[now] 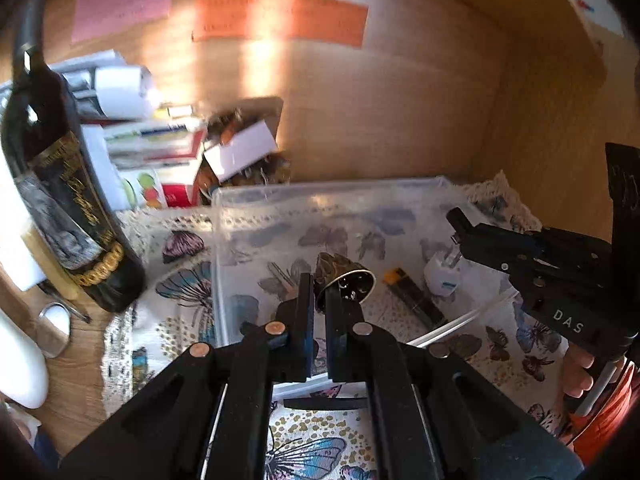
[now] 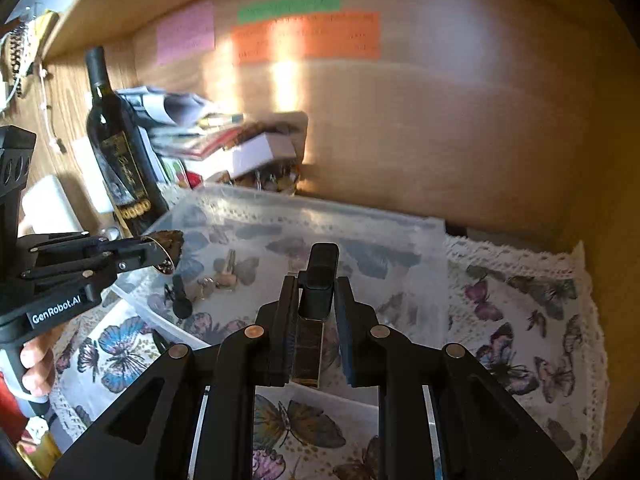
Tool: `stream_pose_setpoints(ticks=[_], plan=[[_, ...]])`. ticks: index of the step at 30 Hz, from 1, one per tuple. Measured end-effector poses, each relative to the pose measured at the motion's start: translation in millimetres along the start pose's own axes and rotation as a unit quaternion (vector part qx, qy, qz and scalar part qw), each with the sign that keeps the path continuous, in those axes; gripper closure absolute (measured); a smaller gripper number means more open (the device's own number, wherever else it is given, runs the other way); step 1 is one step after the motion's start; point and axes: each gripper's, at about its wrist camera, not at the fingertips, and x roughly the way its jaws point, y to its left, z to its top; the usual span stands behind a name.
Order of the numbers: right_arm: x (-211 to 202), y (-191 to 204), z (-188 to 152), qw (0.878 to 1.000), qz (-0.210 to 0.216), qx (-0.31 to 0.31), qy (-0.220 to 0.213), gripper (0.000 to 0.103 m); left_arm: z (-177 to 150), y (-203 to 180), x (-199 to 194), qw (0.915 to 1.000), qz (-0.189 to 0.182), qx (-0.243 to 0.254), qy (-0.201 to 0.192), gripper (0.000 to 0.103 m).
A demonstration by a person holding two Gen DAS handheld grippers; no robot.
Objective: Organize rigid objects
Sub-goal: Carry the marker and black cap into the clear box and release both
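Note:
A clear plastic bin (image 1: 224,248) sits on a butterfly-print cloth (image 1: 180,292). My left gripper (image 1: 318,292) is shut on a small dark metal bell (image 1: 346,280) and holds it over the bin; it also shows in the right wrist view (image 2: 168,254). My right gripper (image 2: 318,296) has a black and brown lighter (image 2: 318,280) standing between its jaws over the bin (image 2: 436,240), with gaps on both sides. In the bin lie a white plug adapter (image 1: 442,274), another orange-tipped dark lighter (image 1: 412,294) and keys (image 2: 224,274).
A dark wine bottle (image 1: 60,184) stands left of the bin. Behind it are stacked papers and boxes (image 1: 152,140). Wooden walls with coloured notes (image 1: 280,16) close the back and right. A white object (image 1: 20,356) lies at the left edge.

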Motion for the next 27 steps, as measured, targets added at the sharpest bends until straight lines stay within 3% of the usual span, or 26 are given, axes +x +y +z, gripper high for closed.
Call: stream_pose_setpoints(ticks=[5,12,14,17,20,22,27], plan=[[16.4,-0.3,-4.7,1.000,0.003,-0.002,0.024,0.087,-5.9,2.2,18.5,0.9996,-0.003,-0.002,0.028,0.100],[23.7,2.5,-9.1,0.999,0.003,-0.007,0.037,0.086,-8.8,-3.6,20.9,0.9995,0.007,0.010,0.029,0.099],[22.8,2.6,-8.7,0.999,0.002,-0.008,0.038,0.084,-8.6,-4.0,20.7,0.9994,0.008,0.009,0.032,0.094],[19.3,1.8,-7.8,0.999,0.005,-0.004,0.035,0.070,-8.5,-3.2,15.4,0.9995,0.006,0.004,0.031,0.076],[12.6,4.4,-7.8,1.000,0.006,-0.005,0.028,0.069,-9.5,-5.0,5.2,0.9997,0.015,0.006,0.018,0.062],[5.2,7.2,-7.8,1.000,0.008,-0.008,0.022,0.068,-10.6,-5.6,-4.2,0.9997,0.021,0.003,0.009,0.047],[-13.5,14.8,-11.4,1.000,0.012,-0.018,0.008,0.062,-18.2,-6.6,-23.0,0.9996,0.027,0.003,-0.002,0.031]])
